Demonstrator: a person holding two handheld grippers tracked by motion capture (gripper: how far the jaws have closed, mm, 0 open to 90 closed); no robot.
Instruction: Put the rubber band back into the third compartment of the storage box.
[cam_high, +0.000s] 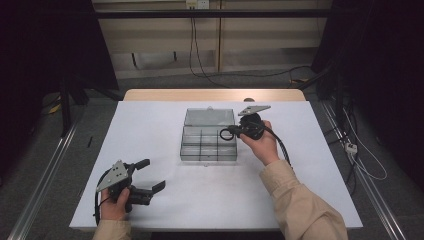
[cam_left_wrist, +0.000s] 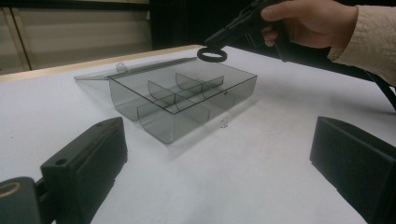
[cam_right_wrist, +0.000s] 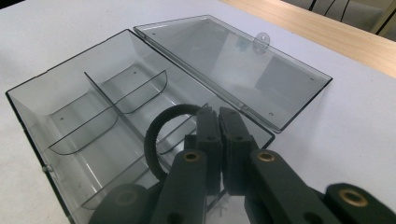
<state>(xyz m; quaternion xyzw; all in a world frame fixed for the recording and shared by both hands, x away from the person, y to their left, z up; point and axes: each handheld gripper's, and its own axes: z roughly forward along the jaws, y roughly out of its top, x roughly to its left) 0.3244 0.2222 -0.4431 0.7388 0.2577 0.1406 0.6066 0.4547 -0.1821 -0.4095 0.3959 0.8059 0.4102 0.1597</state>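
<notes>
white tabletop (cam_high: 210, 195) is carrying a clear compartment box (cam_high: 208, 144), its lid (cam_high: 209, 116) lying open behind.

left gripper (cam_high: 150, 175) is resting released near the front edge; right gripper (cam_high: 233, 132) is clenching a black rubber ring (cam_high: 226, 134) by its rim above the box's right side. the ring is looking light, soft and grippy. the right gripper view is showing jaws pinched together; the left gripper view is showing the ring hovering clear of the dividers.

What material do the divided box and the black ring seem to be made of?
Divided box: likely hard plastic, smoky and glossy; the dividers show through its walls. Black ring: perhaps rubber or fabric elastic, matte with no shine; the look leaves it open.
</notes>
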